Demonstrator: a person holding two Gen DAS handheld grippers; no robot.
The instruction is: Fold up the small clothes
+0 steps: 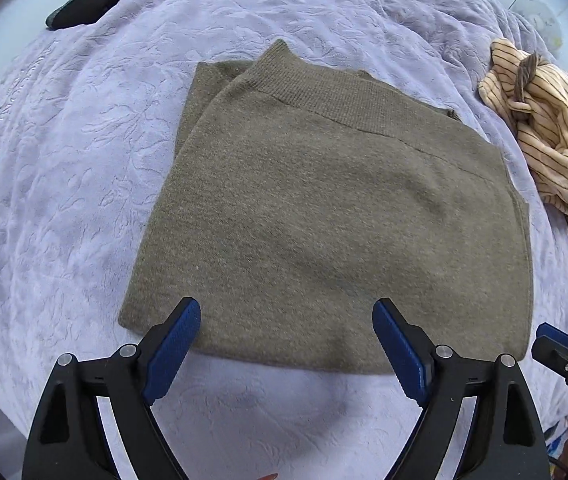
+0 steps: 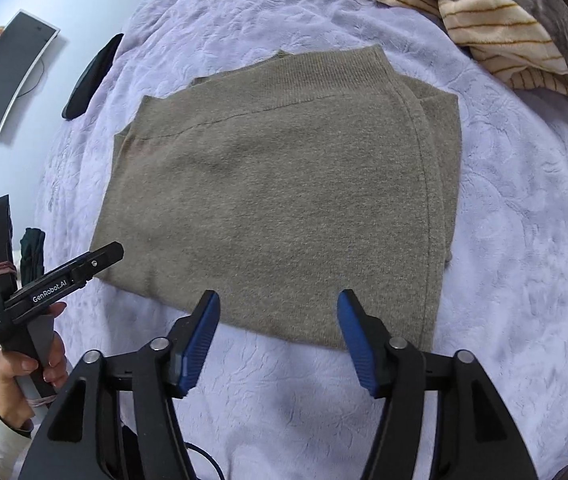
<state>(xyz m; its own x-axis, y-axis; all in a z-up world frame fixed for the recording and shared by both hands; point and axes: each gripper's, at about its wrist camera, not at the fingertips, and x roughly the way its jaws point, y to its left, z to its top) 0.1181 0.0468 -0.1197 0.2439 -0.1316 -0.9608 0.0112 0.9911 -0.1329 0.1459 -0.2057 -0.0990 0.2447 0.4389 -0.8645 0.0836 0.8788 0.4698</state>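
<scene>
Here we hold the left claw [image 1: 285, 316] and right claw [image 2: 278, 308] released, empty, at the near edge of the folded olive sweater [image 1: 323, 216] on the lavender bed [image 1: 64, 180]; beyond the sweater lies striped clothing [image 1: 539, 128].

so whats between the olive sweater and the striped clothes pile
Only bare lavender bedspread: a strip of it separates the folded olive sweater from the striped clothes pile, clearest in the left wrist view.
</scene>
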